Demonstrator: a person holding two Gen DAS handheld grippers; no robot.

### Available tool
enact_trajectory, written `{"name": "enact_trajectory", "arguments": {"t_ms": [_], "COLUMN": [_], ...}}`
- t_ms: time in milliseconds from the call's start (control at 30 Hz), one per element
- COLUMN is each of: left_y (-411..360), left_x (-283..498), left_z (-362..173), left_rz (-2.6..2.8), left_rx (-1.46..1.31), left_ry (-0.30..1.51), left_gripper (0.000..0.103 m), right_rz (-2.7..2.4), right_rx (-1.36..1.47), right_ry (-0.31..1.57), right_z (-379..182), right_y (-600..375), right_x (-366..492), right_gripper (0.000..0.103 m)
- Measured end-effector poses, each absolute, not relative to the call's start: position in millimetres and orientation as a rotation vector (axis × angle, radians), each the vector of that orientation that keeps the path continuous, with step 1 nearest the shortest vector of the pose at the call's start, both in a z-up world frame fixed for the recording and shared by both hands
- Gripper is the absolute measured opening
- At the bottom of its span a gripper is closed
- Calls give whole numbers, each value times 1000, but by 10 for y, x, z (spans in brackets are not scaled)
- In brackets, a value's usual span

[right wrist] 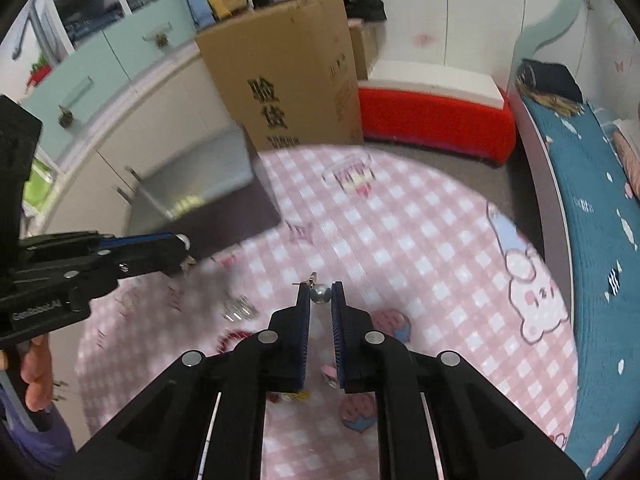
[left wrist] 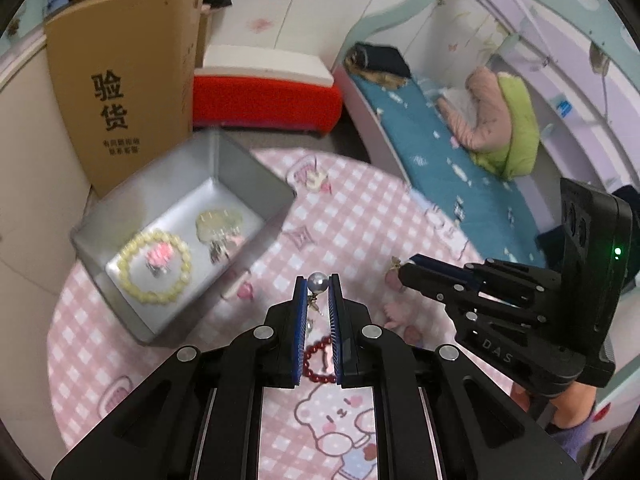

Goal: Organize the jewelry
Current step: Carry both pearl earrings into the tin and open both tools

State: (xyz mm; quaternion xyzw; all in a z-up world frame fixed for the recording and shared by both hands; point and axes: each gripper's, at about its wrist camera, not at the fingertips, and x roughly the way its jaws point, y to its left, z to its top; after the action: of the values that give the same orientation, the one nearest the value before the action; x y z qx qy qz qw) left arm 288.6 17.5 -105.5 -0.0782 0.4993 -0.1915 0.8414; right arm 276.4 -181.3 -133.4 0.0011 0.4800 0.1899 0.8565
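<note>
Left claw (left wrist: 318, 286) and right claw (right wrist: 320, 293) each pinch a pearl earring (left wrist: 318, 281) at the tips, clear of the desk (left wrist: 360, 208), presumably for the grey tray (left wrist: 224, 200) beyond-left.

Right hand-held gripper (right wrist: 321, 294) low centre, jaws drawn close on a pearl earring (right wrist: 320, 293) pinched at the tips; its small metal fitting sticks out to the left. Left hand-held gripper (right wrist: 185, 254) enters from the left edge, tips closed on a small metallic piece, detail blurred. Below both: round worktop under a pink checked cloth (right wrist: 420, 240) with cartoon prints. Grey tray (right wrist: 224, 204) at far left of cloth. Dark red bead bracelet (right wrist: 228, 338) near left, partly hidden. Cardboard box (right wrist: 288, 76) stands beyond.
</note>
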Motion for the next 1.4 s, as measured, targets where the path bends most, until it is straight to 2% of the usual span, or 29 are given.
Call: {"name": "enact_trajectory", "arguments": {"t_ms": [167, 333, 767, 1133, 1333, 1400], "left_y": [467, 755, 1041, 1020, 1022, 1020], "left_x": [2922, 3019, 3302, 3293, 3235, 3198], "left_z": [-754, -691, -1295, -1338, -1280, -1242], "left_rz": [-362, -297, -262, -261, -254, -248], "left_rx": [-178, -200, -229, -208, -210, -208], "left_ry": [985, 969, 1100, 1104, 1094, 1085], "left_gripper": [11, 11, 12, 13, 14, 23], "right_rz": [454, 505, 544, 553, 567, 562], "right_rx": [24, 15, -36, -49, -32, -25], "right_ry": [952, 935, 1060, 1084, 1076, 1061], "right_z": [-1021, -897, -1358, -1435, -1389, -1342], "right_y": [-1593, -1230, -514, -389, -426, -476], "right_x": [2829, 2948, 3351, 3376, 3345, 3322], "right_gripper": [11, 11, 11, 11, 15, 16]}}
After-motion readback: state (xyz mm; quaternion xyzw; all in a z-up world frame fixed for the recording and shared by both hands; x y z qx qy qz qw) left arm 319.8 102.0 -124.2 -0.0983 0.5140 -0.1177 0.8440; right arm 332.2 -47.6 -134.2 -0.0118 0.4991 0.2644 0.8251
